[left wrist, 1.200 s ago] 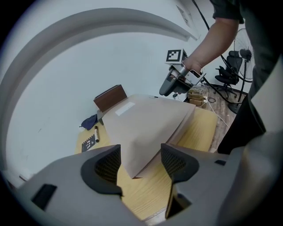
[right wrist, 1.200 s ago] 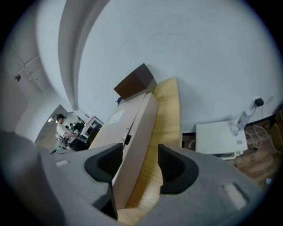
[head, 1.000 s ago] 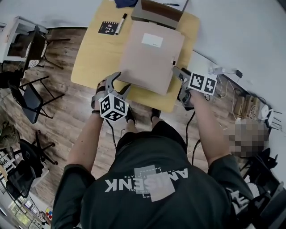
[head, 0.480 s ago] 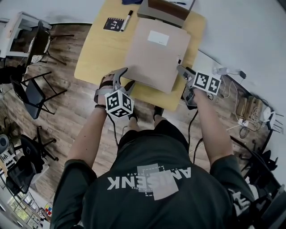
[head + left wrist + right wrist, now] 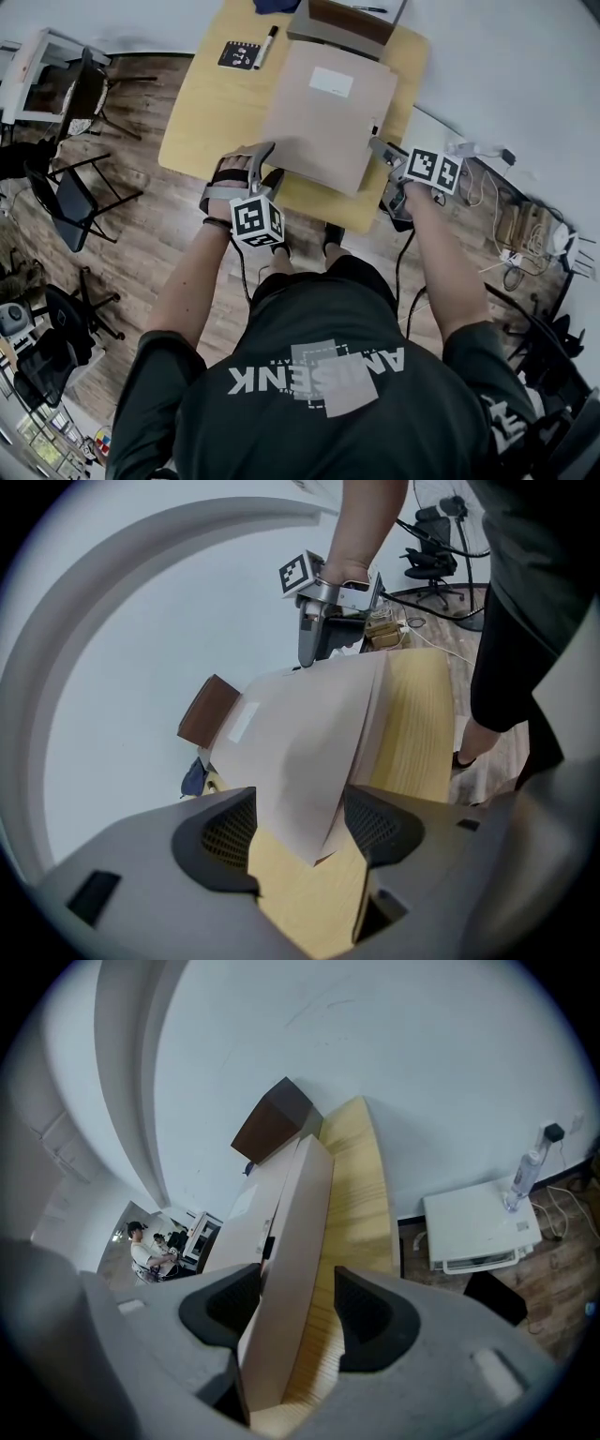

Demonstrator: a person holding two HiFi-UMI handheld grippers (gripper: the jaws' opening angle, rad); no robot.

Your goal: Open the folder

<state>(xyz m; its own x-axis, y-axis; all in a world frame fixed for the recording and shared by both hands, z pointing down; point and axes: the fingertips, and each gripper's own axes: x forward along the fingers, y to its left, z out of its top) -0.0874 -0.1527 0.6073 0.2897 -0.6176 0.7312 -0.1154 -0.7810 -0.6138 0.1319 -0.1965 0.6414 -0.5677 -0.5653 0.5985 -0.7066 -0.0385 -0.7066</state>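
Light wood table: tan folder lies flat right of centre, brown box at far edge, black notepad and marker far left

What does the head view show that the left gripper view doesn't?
Only the head view: a pen and a black card at the table's far end.
Only the left gripper view: a folder corner poking between the left gripper's open jaws. They have just been opening, and the pads aren't pinching it.
Both: the folder lying shut on the table, with the right gripper at its other side.
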